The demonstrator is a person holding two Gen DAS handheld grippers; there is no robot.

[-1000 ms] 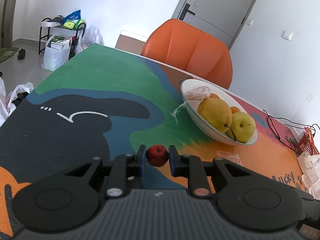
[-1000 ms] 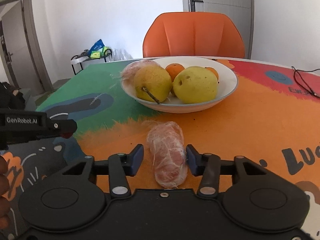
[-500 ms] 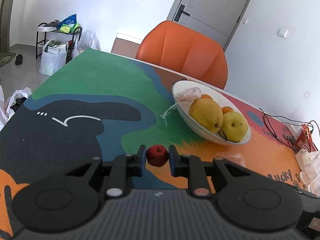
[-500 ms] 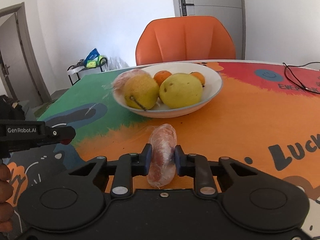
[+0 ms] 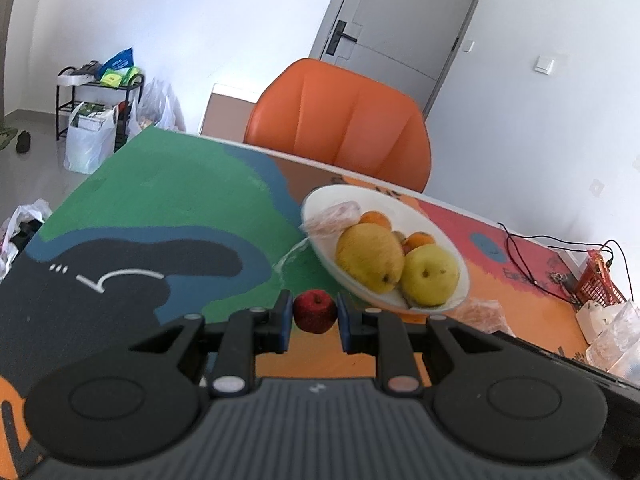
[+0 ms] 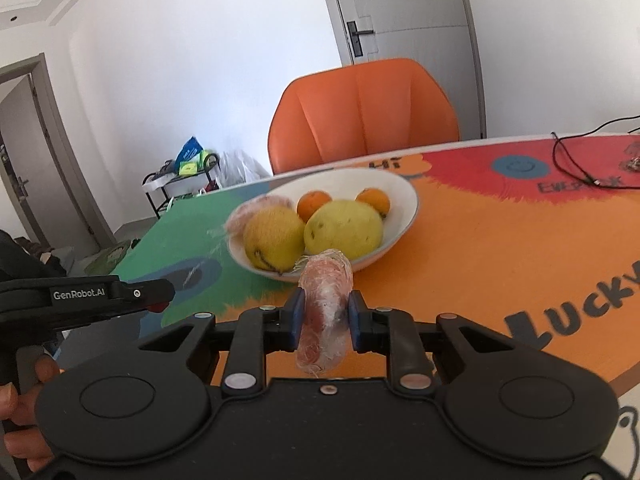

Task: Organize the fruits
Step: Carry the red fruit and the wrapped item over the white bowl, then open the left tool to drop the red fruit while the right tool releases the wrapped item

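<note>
While both fruits were off the table: clamped, one in each claw, aimed toward the bowl.
Red apple (image 5: 315, 311): lower centre of left wrist view, pinched between the blue pads of the left gripper (image 5: 313, 322); claw clenched on it.
Wrapped fruit (image 6: 325, 312): lower centre of right wrist view, pinkish flesh in clear film, stood on end in the right gripper (image 6: 325, 314); claw clenched across its middle, both ends sticking out past the pads.
White bowl (image 6: 404, 216): centre of right wrist view, just beyond the wrapped fruit; already carried two yellow pears (image 6: 344, 230), two oranges (image 6: 314, 205) and another wrapped piece (image 6: 256, 210) at its left edge.
Free room: judged only at the bowl's right and far side.
Step in hand: carry to bowl.
Doing it well: one claw in at a time; lowered into the gap, not onto the pears; released only once resting, film kept clear of the rim.
Surroundings: painted tabletop (image 5: 160, 204), orange chair (image 5: 344, 120) behind.
</note>
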